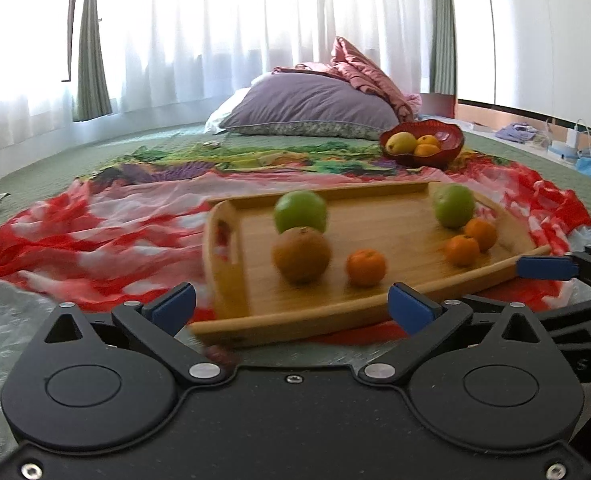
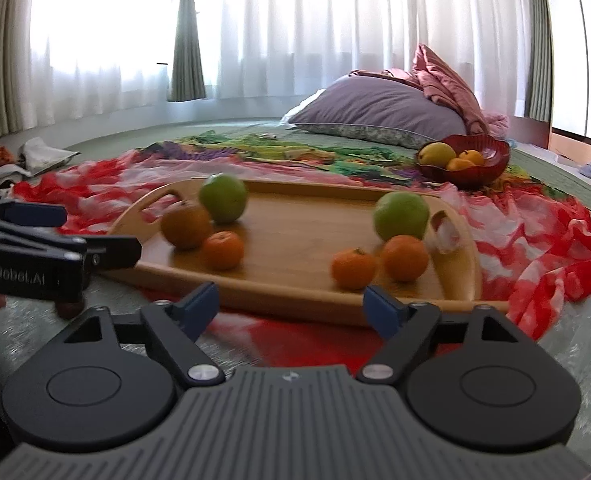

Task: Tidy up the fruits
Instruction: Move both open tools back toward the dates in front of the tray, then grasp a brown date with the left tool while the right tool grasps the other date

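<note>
Home bedrm: bed w/ purple pillow (image 1: 311,104), pink blanket (image 2: 447,76), sheer window curtains (image 2: 295,24).

Green floor mat (image 2: 555,176), colourful cloth (image 2: 535,248) spread on it, purple pillow (image 2: 375,108)

In the right wrist view, white lettering reading "GenRobot.AI", its first letter cut by the frame edge, runs along the side of the black left tool (image 2: 35,232); in the left wrist view a lone, faint "S" shows on the black right tool (image 1: 555,268)
</note>
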{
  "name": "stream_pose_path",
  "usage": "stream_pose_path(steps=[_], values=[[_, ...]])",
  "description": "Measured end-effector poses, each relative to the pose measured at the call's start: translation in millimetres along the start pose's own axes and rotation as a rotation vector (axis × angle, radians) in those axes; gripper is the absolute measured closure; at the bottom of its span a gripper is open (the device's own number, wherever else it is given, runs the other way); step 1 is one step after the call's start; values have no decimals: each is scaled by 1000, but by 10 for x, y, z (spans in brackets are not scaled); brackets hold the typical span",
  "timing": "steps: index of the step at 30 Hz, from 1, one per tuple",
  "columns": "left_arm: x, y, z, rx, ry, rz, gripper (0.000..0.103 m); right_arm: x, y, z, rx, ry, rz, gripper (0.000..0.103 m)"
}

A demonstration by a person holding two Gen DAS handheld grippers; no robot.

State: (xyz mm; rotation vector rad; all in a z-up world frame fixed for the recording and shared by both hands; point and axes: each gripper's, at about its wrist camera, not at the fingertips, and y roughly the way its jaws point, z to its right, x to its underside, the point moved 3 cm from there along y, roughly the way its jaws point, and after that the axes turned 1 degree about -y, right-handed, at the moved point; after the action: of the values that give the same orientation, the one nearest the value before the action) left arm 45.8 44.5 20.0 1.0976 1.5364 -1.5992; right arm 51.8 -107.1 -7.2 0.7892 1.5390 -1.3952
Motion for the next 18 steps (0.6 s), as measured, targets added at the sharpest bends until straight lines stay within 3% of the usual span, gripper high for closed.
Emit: stream_pose_path(steps=[6,10,12,17,18], values=[[153,13,-290,-33,-3,-43,0,94,-52,-311,-48,-41,-5,12],[235,48,-407,-8,-27,-83,1,155,-75,-557,-98,-85,-10,12],[260,74,-463,-25,-45,-101,6,189,-75,-675,-128,-102,-16,12],[282,174,-595,-40,-101,-148,47,269,-62,-939,-216,-118,-41,12],[285,188,-616,-29,-113,-156,52,278,-58,-988,-226,-122,-42,13]])
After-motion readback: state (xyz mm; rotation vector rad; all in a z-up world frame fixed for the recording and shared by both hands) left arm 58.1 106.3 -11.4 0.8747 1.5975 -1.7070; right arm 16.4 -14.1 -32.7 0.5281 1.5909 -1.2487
